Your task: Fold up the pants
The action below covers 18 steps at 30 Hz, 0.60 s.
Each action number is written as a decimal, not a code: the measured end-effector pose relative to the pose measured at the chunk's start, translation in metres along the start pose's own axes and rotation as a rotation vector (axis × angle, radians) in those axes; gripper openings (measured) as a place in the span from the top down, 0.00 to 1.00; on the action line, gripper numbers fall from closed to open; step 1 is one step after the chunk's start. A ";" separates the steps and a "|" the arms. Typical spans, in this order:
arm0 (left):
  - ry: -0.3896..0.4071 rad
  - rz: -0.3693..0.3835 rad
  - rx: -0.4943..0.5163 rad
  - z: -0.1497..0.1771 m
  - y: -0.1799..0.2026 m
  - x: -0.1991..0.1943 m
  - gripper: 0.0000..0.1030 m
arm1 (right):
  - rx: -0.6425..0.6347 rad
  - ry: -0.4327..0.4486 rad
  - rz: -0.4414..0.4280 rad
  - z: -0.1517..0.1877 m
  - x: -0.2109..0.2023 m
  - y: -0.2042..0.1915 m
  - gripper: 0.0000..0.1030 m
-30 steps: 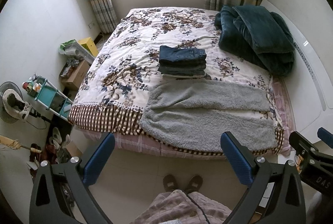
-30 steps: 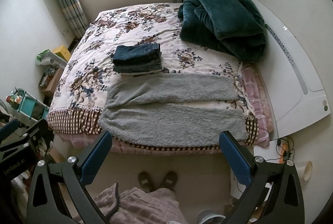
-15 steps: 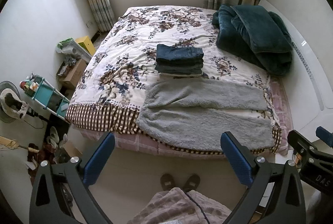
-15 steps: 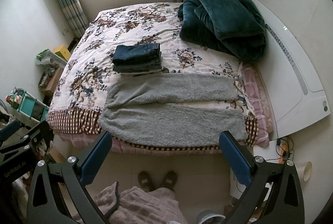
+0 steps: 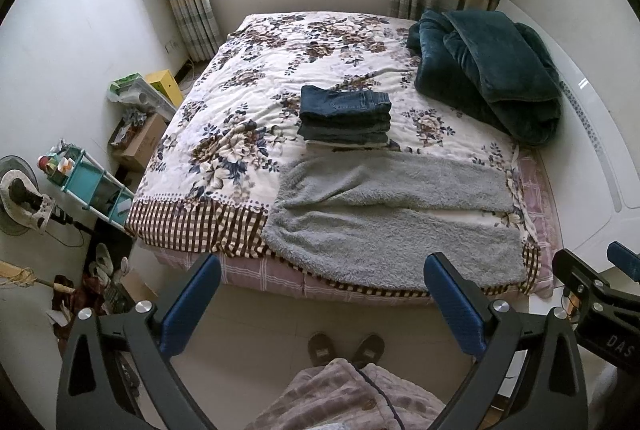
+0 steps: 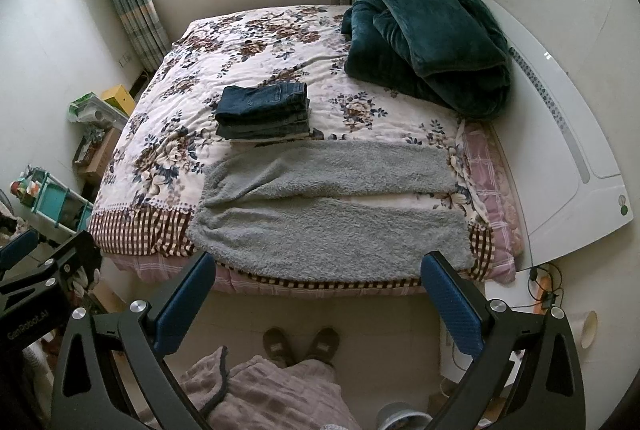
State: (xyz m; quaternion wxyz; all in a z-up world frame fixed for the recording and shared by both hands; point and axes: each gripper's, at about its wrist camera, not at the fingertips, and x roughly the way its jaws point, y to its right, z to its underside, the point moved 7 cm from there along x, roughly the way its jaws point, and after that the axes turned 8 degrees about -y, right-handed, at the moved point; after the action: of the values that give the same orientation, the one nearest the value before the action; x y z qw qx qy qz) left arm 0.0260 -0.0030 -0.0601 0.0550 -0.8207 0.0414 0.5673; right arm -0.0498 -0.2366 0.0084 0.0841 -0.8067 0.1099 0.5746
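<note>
Grey fleece pants point(image 5: 392, 218) lie flat across the near edge of the bed, waist to the left, both legs running right; they also show in the right wrist view point(image 6: 332, 218). My left gripper point(image 5: 320, 294) is open and empty, held high above the floor in front of the bed. My right gripper point(image 6: 316, 290) is open and empty at the same height, to the right of the left one. Both are well short of the pants.
A stack of folded dark jeans point(image 5: 346, 118) sits on the floral bedspread point(image 5: 224, 150) just behind the pants. A dark green blanket point(image 5: 488, 70) is heaped at the far right. A white headboard point(image 6: 568, 158) runs along the right. Boxes and a teal cart point(image 5: 92, 186) stand left.
Both grippers have moved slightly, so the bed sits a little differently in each view. The pants and jeans have not moved. Both grippers stay open.
</note>
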 end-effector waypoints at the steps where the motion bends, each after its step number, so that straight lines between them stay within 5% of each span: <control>1: 0.000 0.000 -0.001 0.000 0.000 0.000 0.00 | -0.001 -0.002 0.000 0.000 0.001 0.000 0.00; 18: -0.001 0.004 -0.001 0.000 0.002 0.000 0.00 | -0.002 0.000 0.005 0.000 0.000 -0.001 0.00</control>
State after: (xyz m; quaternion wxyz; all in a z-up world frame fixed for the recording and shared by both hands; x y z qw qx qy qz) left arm 0.0257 -0.0050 -0.0598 0.0535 -0.8202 0.0426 0.5680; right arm -0.0497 -0.2355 0.0079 0.0821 -0.8065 0.1113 0.5749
